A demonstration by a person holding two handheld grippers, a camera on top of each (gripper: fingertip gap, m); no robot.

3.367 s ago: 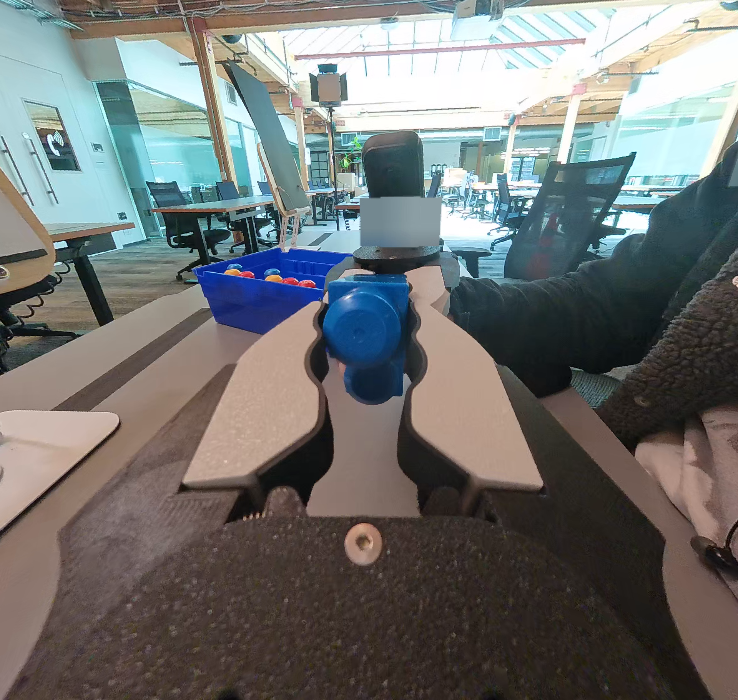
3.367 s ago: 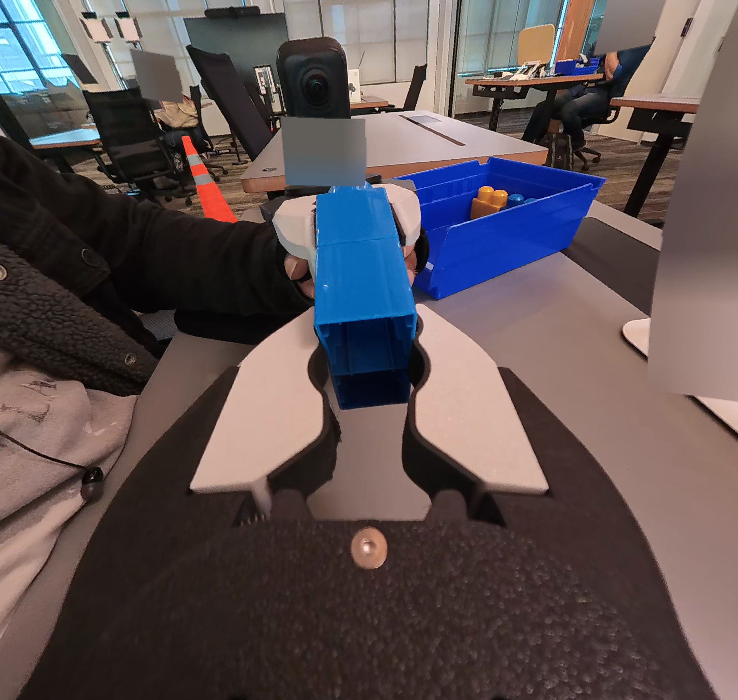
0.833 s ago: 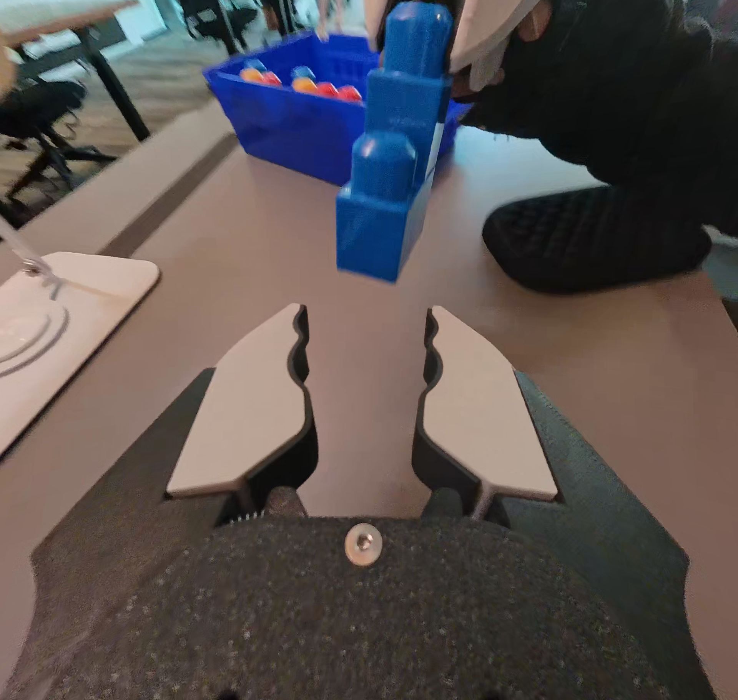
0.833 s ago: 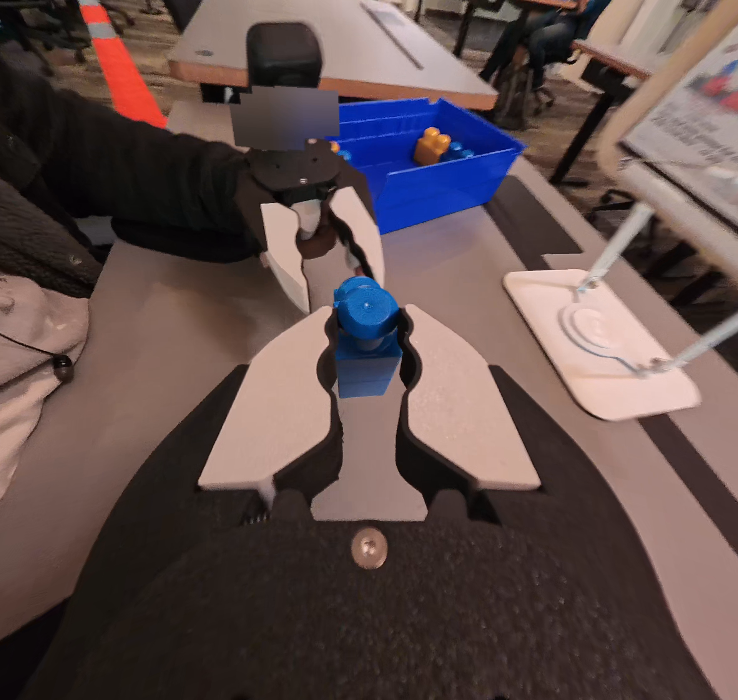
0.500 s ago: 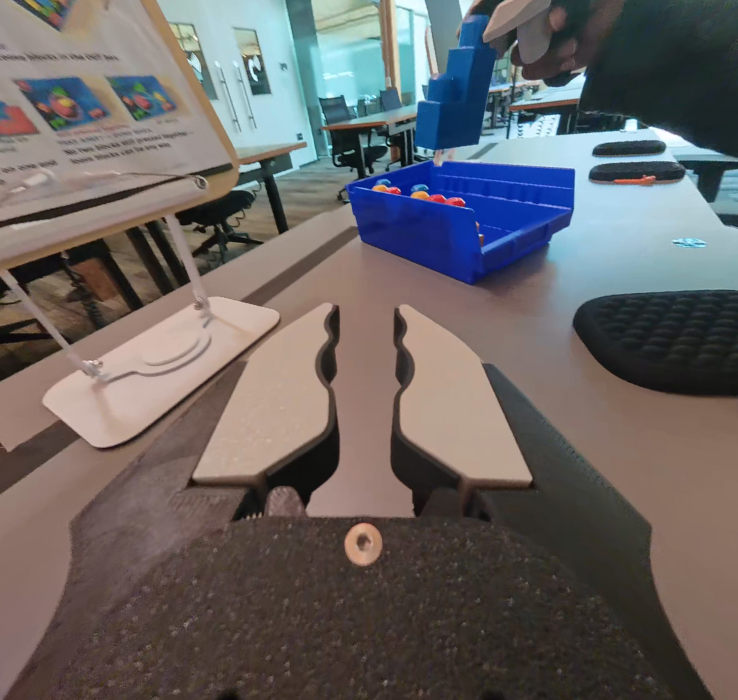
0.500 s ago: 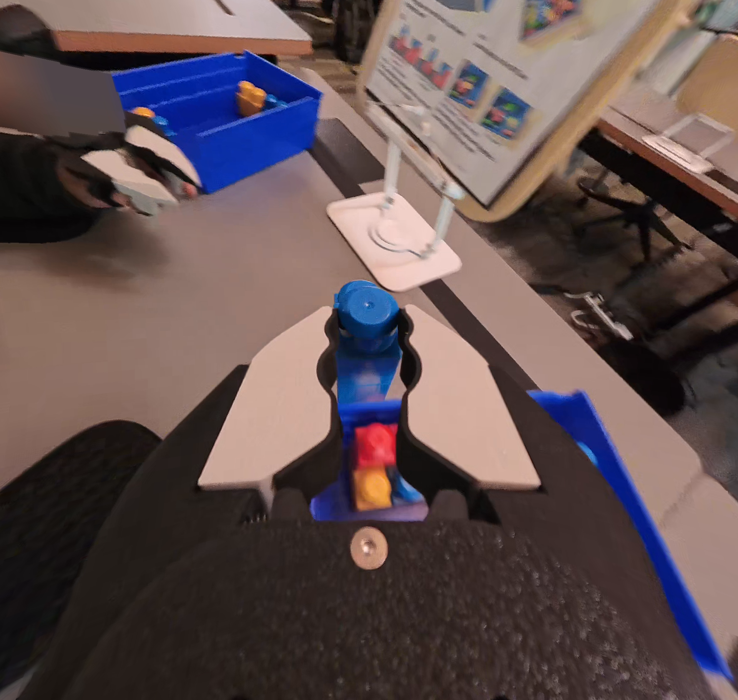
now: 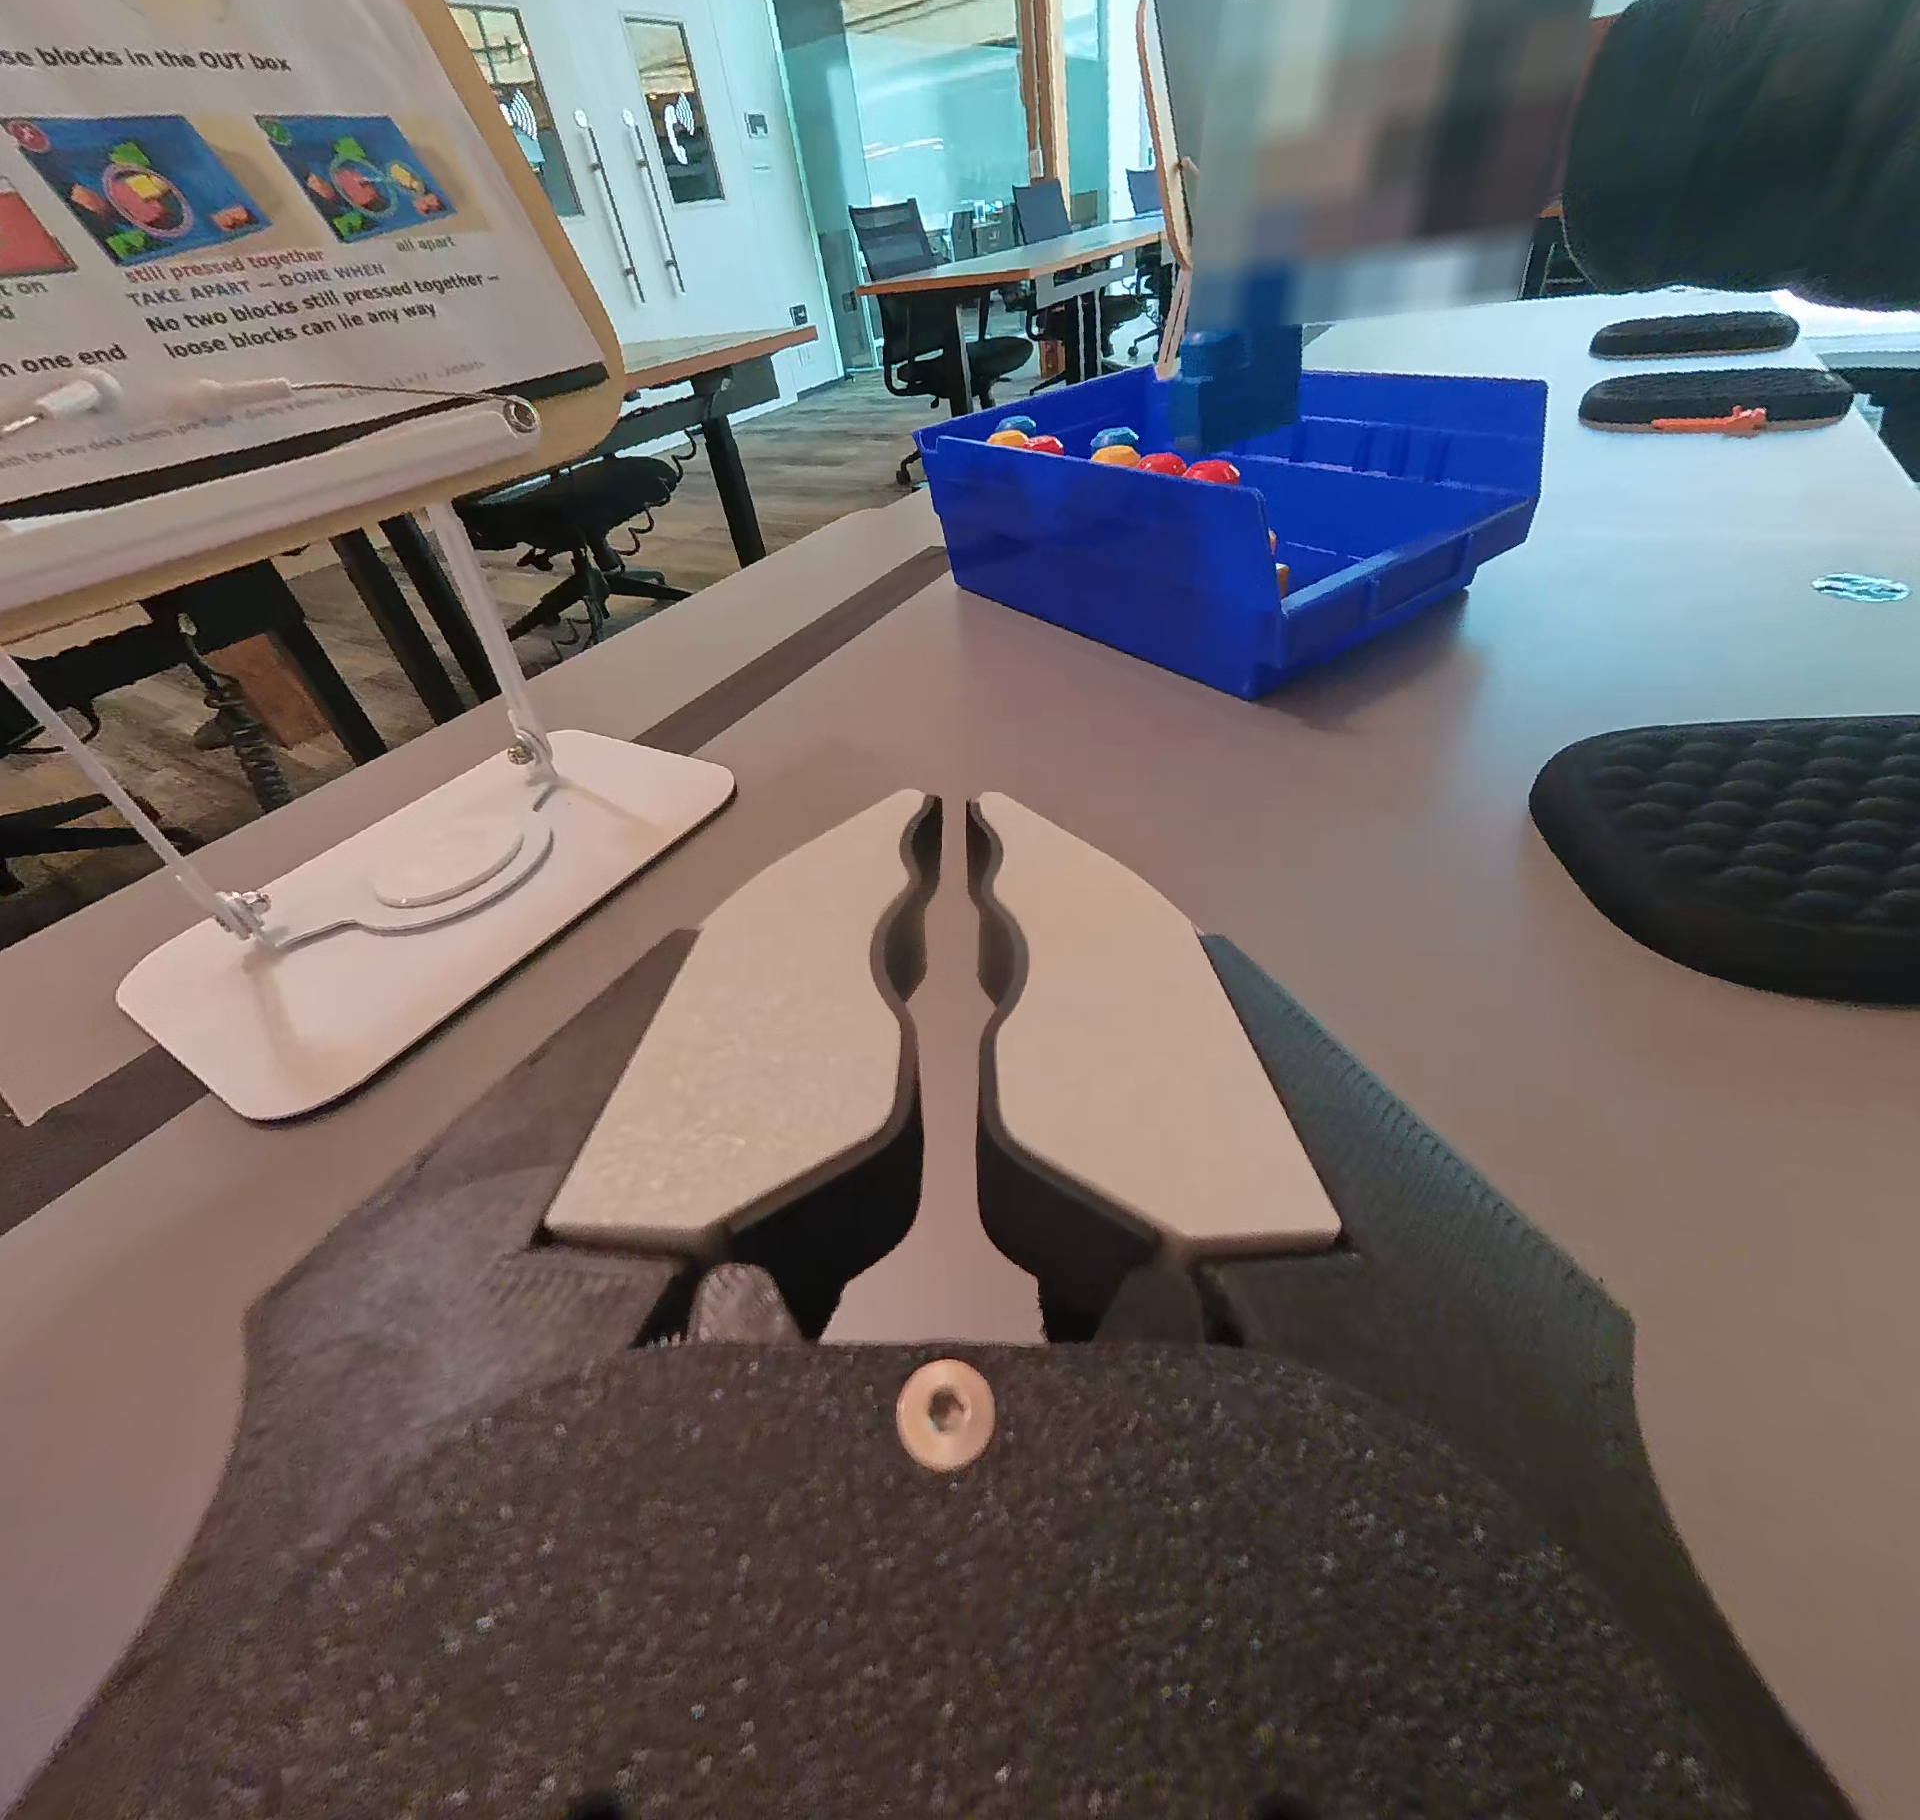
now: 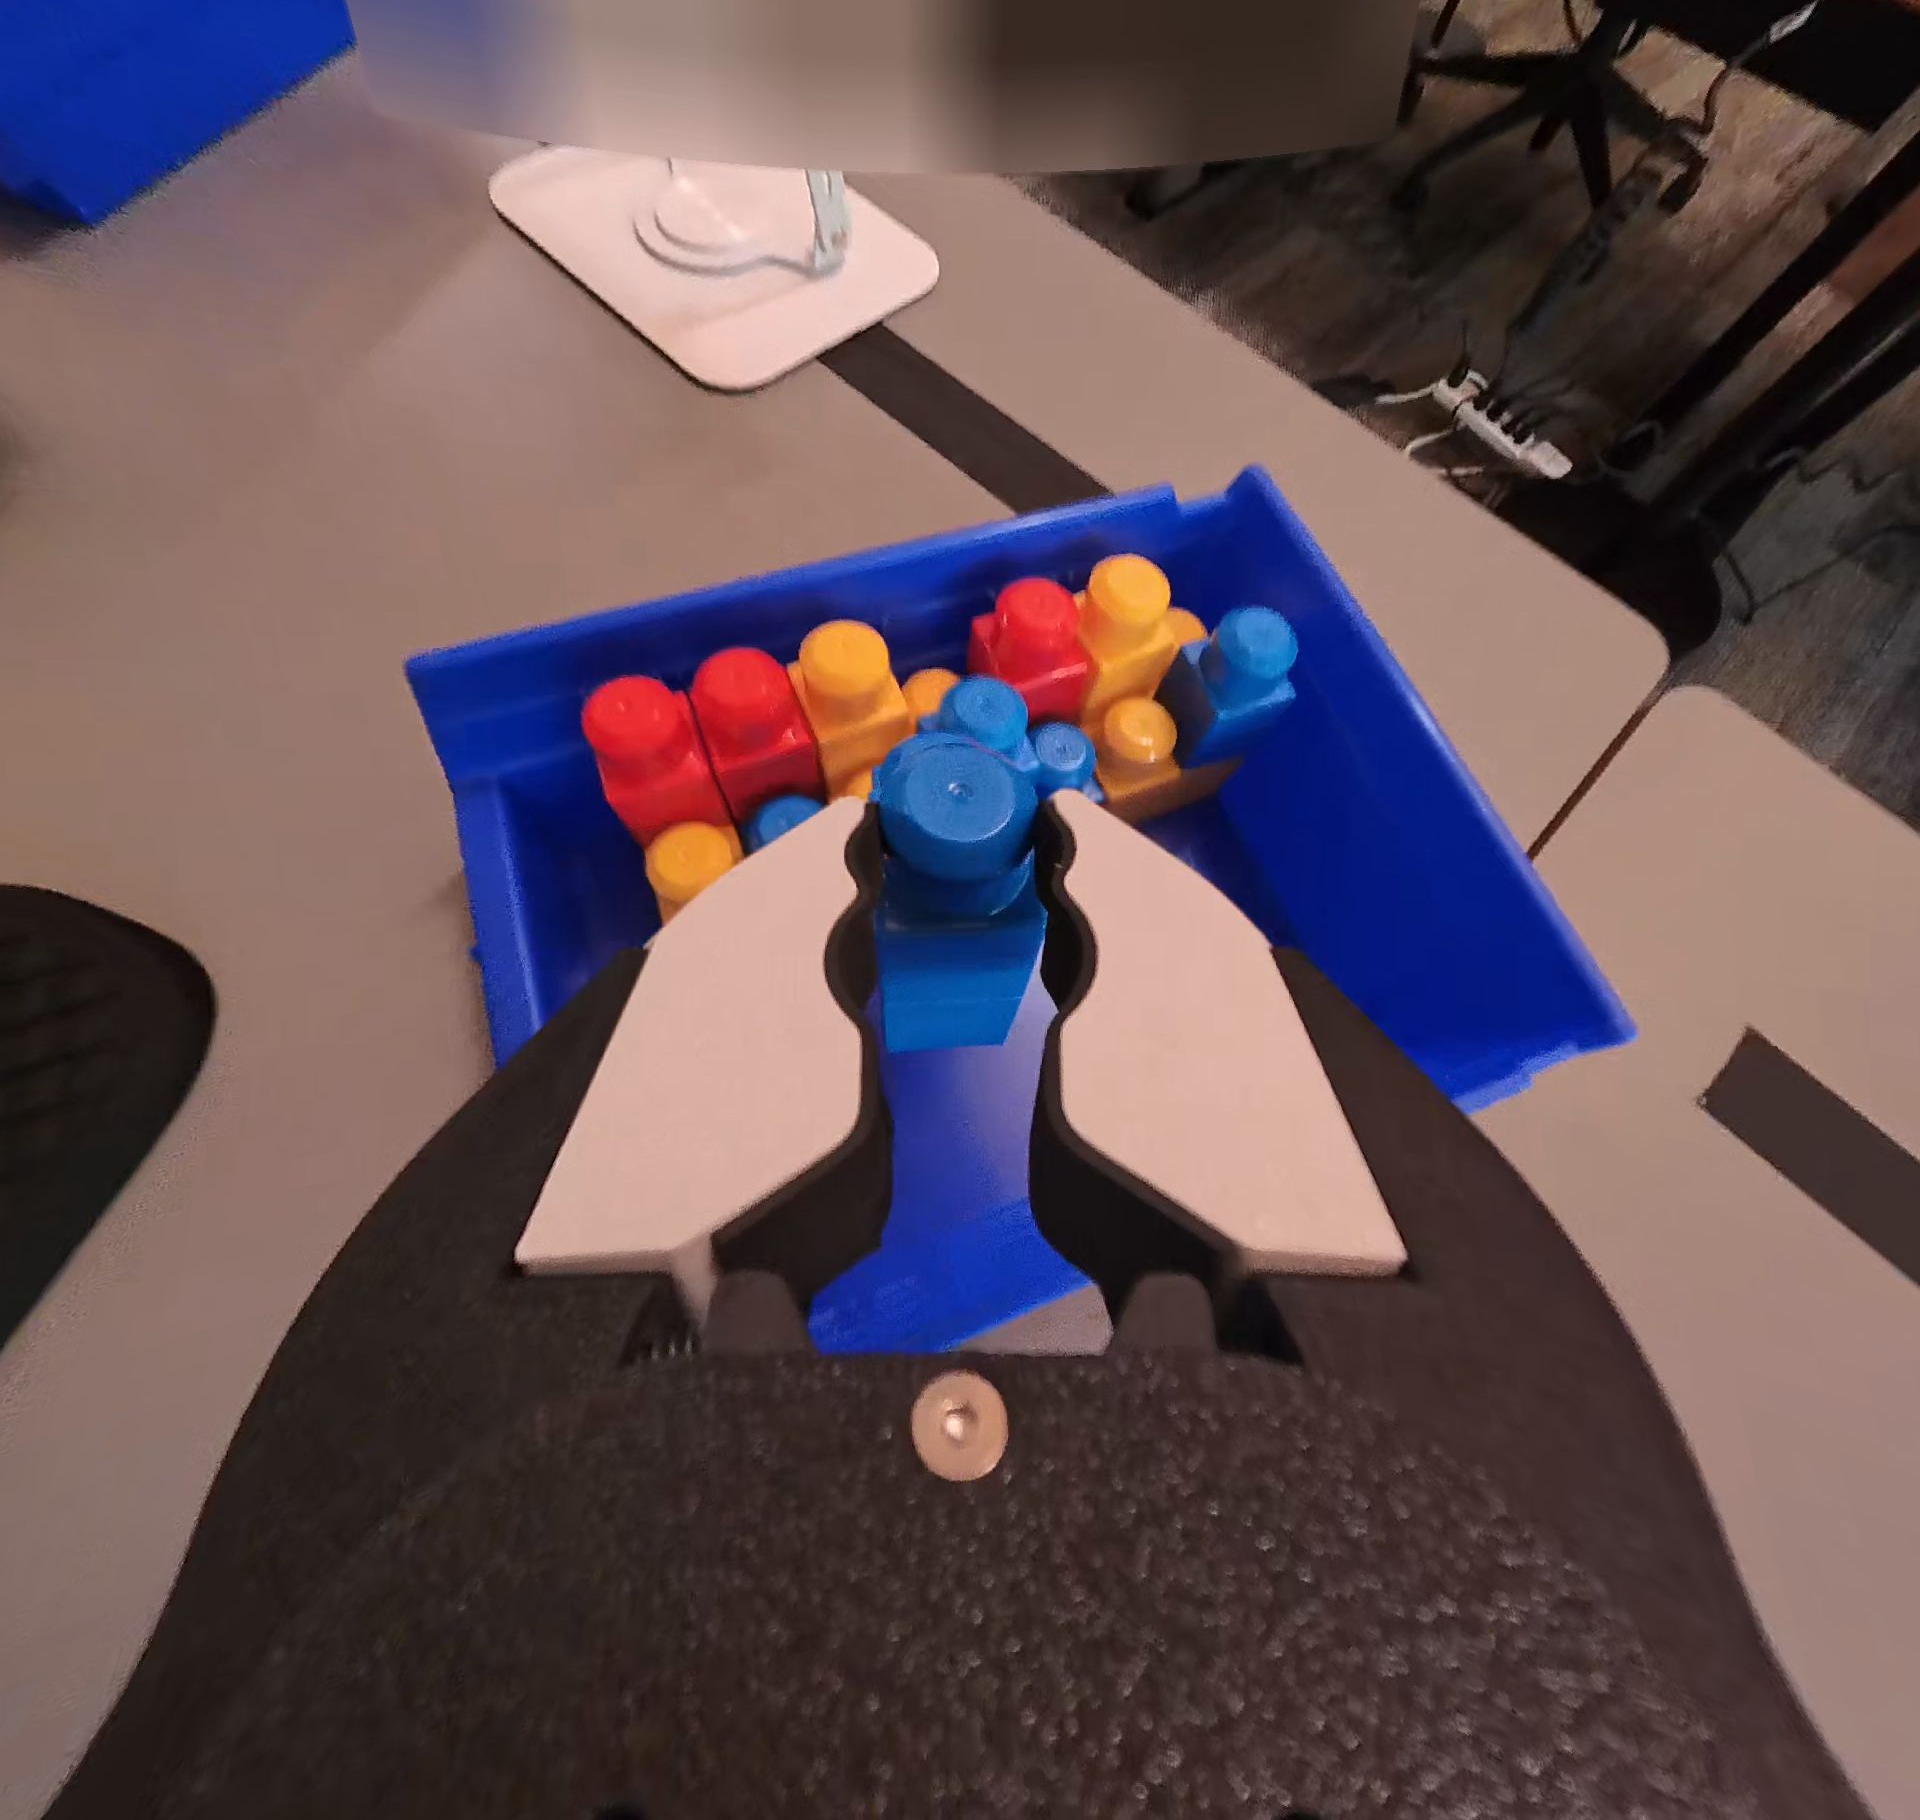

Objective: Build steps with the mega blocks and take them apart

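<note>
Fingers of the right gripper [image 8: 956,825] fill the lower centre of the right wrist view, closed around a blue block stack [image 8: 956,897] whose round stud sits right between the tips, its square body running back toward the gripper's base. Directly beyond and below the tips, in mid-frame, lies a blue bin [image 8: 1455,897] on the grey table [image 8: 260,544]; red, orange and blue blocks [image 8: 862,700] crowd its far end. Farther off, at upper centre, stands the white base of a stand [image 8: 727,253].

In the left wrist view the left gripper [image 7: 954,804] occupies the lower centre, its two pale fingers drawn almost together with only a thin slit between the tips, holding nothing, low over the table. Just beyond, at left, rests the white stand base [image 7: 416,929], with an instruction board [image 7: 260,212] above it in the upper left; a black padded mat [image 7: 1756,866] lies at the right edge. Farther back, right of centre, sits the bin [image 7: 1143,565], and the blue stack [image 7: 1236,388] hangs just above its far rim, the gripper holding it lost behind a blurred patch.
</note>
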